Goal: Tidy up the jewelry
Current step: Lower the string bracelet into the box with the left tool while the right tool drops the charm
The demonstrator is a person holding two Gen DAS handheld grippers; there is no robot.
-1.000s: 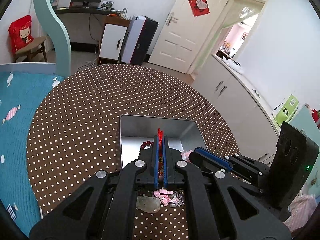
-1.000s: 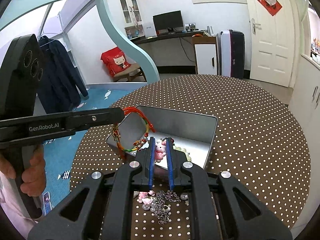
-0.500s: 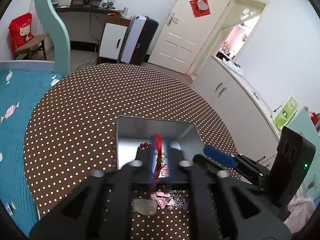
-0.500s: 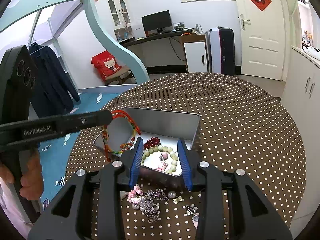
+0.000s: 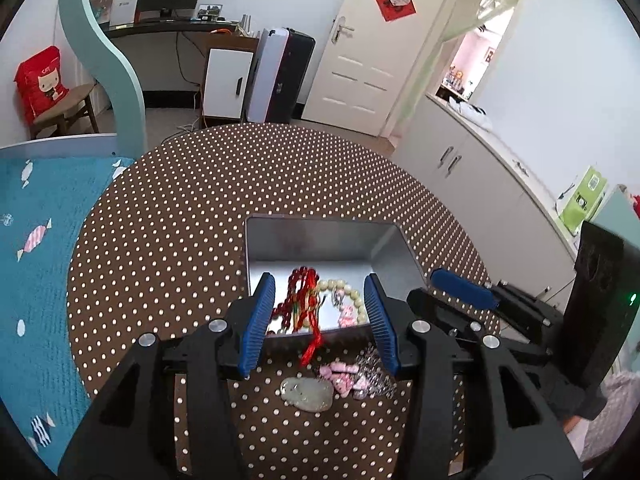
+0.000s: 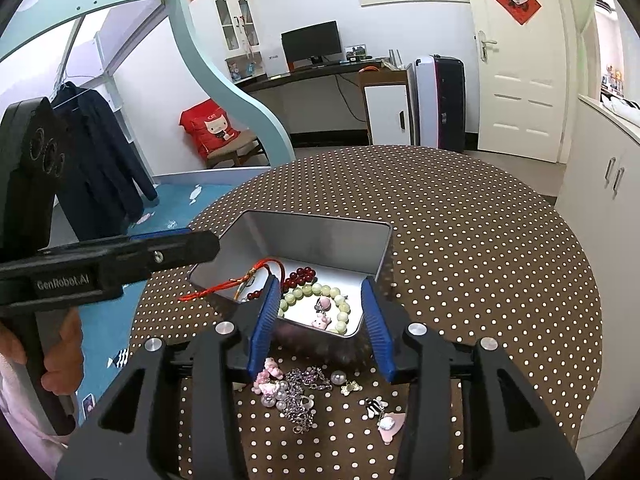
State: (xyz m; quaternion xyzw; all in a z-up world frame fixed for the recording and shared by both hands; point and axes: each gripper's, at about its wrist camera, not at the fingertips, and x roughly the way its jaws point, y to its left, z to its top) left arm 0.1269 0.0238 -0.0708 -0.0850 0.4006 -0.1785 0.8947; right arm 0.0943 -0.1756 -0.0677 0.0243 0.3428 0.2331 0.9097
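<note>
Moved: red cord bracelet (image 5: pixel 306 304) – dropped from left gripper (image 5: pixel 320 320) into metal tin (image 5: pixel 320 240).
Left gripper: jaws just spread, empty.
Right gripper (image 6: pixel 322 324): jaws just parted – pink charm (image 6: pixel 322 320) lies in tin.

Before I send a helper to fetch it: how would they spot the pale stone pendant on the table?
Find the round table with the brown polka-dot cloth and the open metal tin on it. On the cloth just outside the tin's near wall lies a small pile of loose pieces. The pale stone pendant is its leftmost piece: flat, smooth, whitish-green, unlike the pink charms beside it.
</note>
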